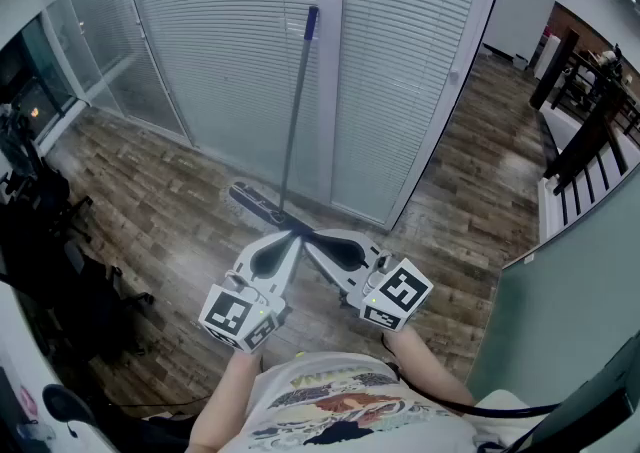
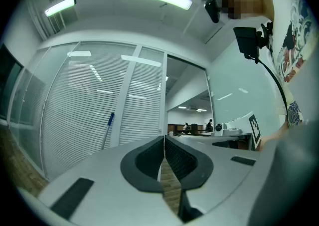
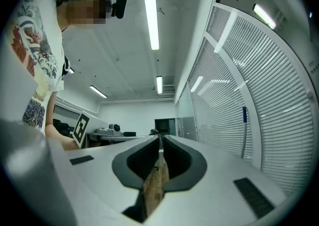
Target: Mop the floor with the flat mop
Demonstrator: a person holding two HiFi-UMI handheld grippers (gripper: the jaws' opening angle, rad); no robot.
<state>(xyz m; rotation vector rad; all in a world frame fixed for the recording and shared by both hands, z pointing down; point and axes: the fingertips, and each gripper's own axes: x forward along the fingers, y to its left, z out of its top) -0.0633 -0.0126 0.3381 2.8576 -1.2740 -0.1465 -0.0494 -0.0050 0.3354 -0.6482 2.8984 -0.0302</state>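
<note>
Left gripper (image 1: 291, 237): its jaws are clenched pad to pad and nothing is held between them; only floor planks are seen through the slit in the left gripper view (image 2: 164, 138).
Right gripper (image 1: 306, 242): its jaws are likewise pressed together on nothing, as seen in the right gripper view (image 3: 159, 138). In the head view its tip is brought just beside the left gripper's tip.
Risk, jaws: with both pairs clenched, the handle cannot be taken. If they were pushed forward like this, the pole would probably be struck rather than grasped.
Risk, topple: the flat mop is only leaned, not fixed. A sideways nudge would likely send the handle sliding along the smooth glass and down onto the floor.
Risk, grip: a thin round pole may twist or slip if it is pinched off-centre or by one gripper only.
Floor (image 1: 150, 186): dark wood-look planks are laid in front of the person, and no mopping is judged to be begun.
Flat mop (image 1: 294, 111): it is stood near, ahead of both grippers and untouched. Its mop head (image 1: 256, 203) rests on the floor.
Handle (image 2: 106, 132): it is a slim grey pole tilted slightly, capped by a blue end (image 3: 244, 114).
Glass wall (image 1: 220, 31): the handle's top is propped against its white blinds.
</note>
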